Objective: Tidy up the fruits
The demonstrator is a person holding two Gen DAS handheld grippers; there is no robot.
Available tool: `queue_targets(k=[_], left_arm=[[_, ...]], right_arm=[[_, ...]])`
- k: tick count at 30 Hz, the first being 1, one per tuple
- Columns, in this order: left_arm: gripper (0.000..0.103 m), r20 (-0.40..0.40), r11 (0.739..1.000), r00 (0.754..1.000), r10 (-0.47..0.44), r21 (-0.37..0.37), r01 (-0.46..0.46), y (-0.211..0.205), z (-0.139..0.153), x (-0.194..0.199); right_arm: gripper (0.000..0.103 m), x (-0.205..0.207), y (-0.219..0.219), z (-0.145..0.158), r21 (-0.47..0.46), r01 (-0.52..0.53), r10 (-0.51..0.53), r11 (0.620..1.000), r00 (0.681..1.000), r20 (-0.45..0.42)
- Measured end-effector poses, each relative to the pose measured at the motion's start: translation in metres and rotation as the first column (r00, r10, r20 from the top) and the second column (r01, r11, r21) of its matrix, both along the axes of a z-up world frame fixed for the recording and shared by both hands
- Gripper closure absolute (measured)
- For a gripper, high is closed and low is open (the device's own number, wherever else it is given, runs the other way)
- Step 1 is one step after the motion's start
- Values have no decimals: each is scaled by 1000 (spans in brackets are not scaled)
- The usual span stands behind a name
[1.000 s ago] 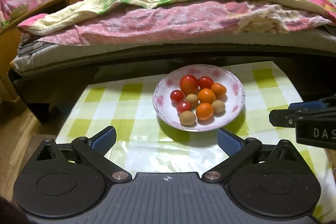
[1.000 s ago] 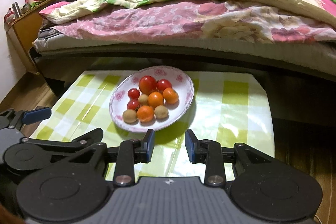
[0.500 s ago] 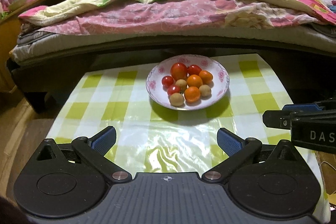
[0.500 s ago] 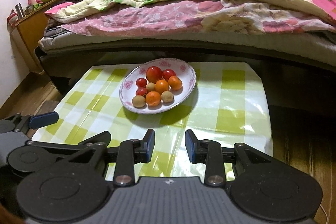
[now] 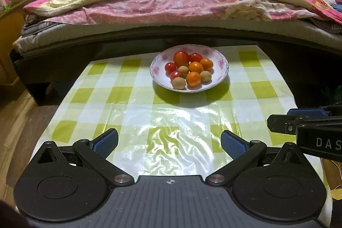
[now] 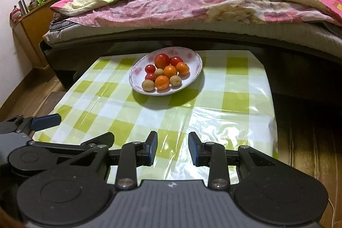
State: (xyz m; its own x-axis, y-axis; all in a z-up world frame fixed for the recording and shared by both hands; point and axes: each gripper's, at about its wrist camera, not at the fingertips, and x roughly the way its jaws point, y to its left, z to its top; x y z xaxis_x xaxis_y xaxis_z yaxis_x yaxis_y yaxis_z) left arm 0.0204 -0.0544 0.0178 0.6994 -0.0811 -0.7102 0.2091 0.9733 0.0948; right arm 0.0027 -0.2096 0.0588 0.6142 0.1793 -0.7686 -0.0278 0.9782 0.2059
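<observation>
Fruit plate (image 5: 222,69) on a checked worktop (image 5: 119,108) beside a bed (image 5: 171,8).
Left gripper (image 5: 170,143) spread wide, empty; right gripper (image 6: 172,147) narrowly parted, empty; only its view shows a flask (image 6: 22,6).

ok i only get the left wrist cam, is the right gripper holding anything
Observer: No. The right gripper has nothing between its jaws, only a narrow gap over the cloth.
Operator: what's on its right side
Observer: The cloth's edge lies to its right, with wood floor beyond.
</observation>
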Motion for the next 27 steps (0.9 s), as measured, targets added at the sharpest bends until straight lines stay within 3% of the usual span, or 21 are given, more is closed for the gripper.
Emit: queue_targets(k=[27], left_arm=[[0, -66, 1000, 998, -3, 24, 5, 7, -14, -29]], right_arm=[[68, -32, 15, -10, -34, -30, 28, 999, 998, -50]])
